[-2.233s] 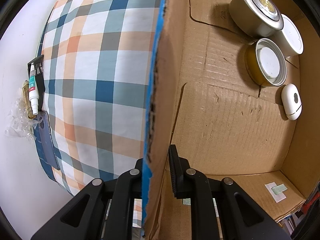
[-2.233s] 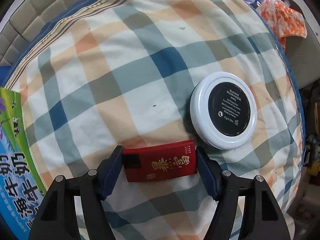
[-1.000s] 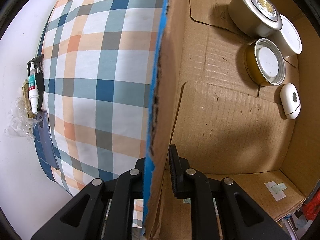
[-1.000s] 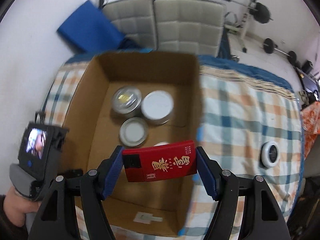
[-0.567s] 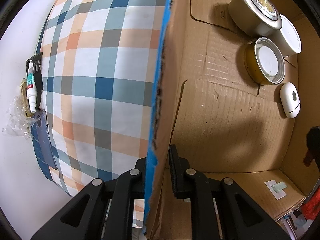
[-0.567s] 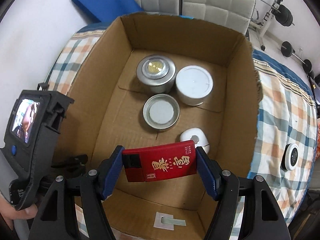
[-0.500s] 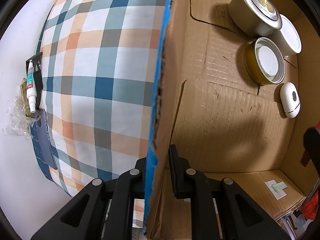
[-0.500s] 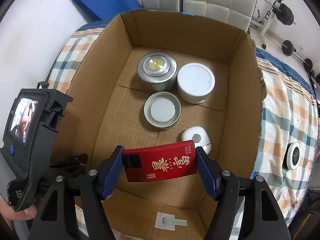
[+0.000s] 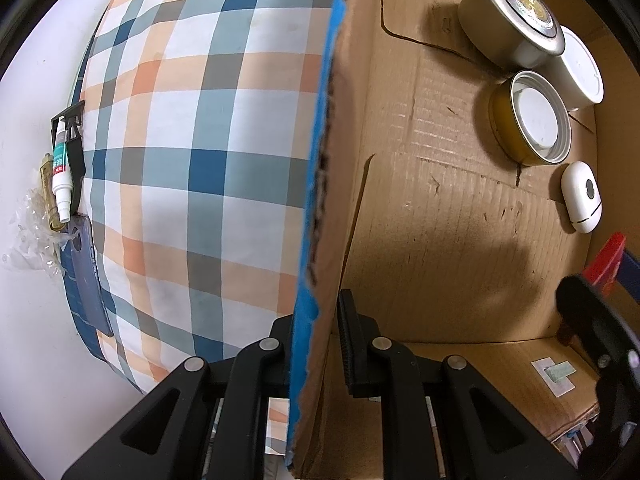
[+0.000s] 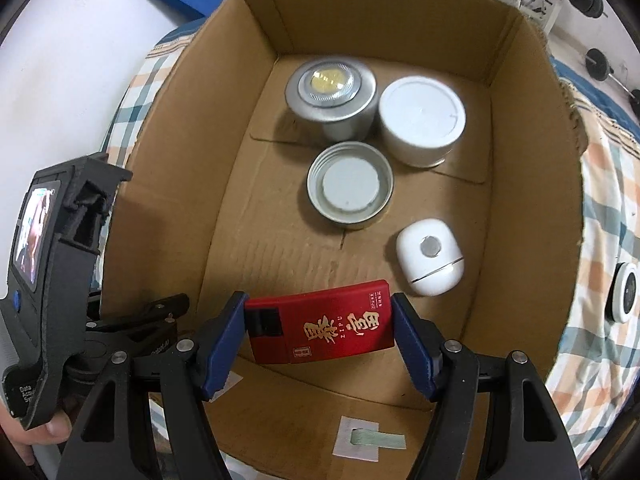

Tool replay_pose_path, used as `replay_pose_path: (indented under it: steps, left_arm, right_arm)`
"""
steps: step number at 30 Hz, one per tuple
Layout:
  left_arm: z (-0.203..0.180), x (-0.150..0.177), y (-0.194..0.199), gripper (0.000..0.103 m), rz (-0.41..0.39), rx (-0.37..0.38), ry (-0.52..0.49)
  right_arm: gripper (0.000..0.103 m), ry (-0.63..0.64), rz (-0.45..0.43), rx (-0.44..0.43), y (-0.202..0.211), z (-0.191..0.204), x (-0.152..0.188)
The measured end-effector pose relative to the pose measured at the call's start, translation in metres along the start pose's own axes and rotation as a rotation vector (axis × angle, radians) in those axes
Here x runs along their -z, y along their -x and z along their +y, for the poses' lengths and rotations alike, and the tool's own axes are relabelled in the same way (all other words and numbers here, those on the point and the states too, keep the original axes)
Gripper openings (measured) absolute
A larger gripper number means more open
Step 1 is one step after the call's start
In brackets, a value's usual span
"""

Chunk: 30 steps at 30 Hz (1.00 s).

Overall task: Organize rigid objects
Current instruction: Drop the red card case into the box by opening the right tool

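My right gripper is shut on a red box with gold characters and holds it inside the open cardboard box, above the near part of its floor. The red box also shows at the right edge of the left wrist view. My left gripper is shut on the cardboard box's left wall. On the box floor lie a silver tin, a white round tin, an open metal lid and a small white case.
The box rests on a plaid cloth. A white round compact with a black top lies on the cloth right of the box. A white tube and plastic wrap lie at the cloth's left edge by the wall.
My right gripper has carried the red box from the cloth over the cardboard box and lowered it inside. My left gripper has kept its hold on the wall.
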<state>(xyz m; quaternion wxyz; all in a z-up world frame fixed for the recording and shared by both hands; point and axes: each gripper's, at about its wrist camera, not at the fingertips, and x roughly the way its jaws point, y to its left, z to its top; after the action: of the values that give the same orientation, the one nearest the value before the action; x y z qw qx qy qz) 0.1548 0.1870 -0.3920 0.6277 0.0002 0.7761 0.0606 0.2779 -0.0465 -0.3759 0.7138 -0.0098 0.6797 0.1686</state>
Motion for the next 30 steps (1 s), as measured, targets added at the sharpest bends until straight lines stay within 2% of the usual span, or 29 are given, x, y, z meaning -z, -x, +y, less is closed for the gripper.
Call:
replay_pose_path:
  steps: [2,5,6,11,17,23,30]
  left_arm:
    - [0.000,0.001,-0.001,0.011,0.001,0.000,0.002]
    - [0.001,0.002,-0.001,0.011,0.002,0.003,0.005]
    - [0.001,0.002,-0.001,0.011,0.002,0.002,0.005]
    - [0.001,0.003,-0.002,0.011,0.002,-0.003,0.007]
    - [0.000,0.002,-0.002,0.011,0.002,-0.006,0.008]
    - [-0.001,0.001,0.001,0.011,0.001,-0.009,0.010]
    - [-0.003,0.000,0.002,0.012,-0.001,-0.016,0.005]
  right_arm:
    - [0.075,-0.002,0.022,-0.012,-0.005,-0.001,0.000]
    - [0.091,-0.012,0.022,0.000,-0.006,-0.005,0.002]
    - [0.093,-0.013,0.017,0.005,-0.004,-0.005,0.003]
    - [0.103,-0.035,-0.015,0.086,0.010,-0.011,0.006]
    - [0.103,-0.080,-0.070,0.151,0.035,-0.016,0.014]
    - [0.103,-0.148,-0.118,0.130,0.064,-0.020,0.023]
    - [0.103,-0.166,-0.167,0.136,0.093,-0.012,0.030]
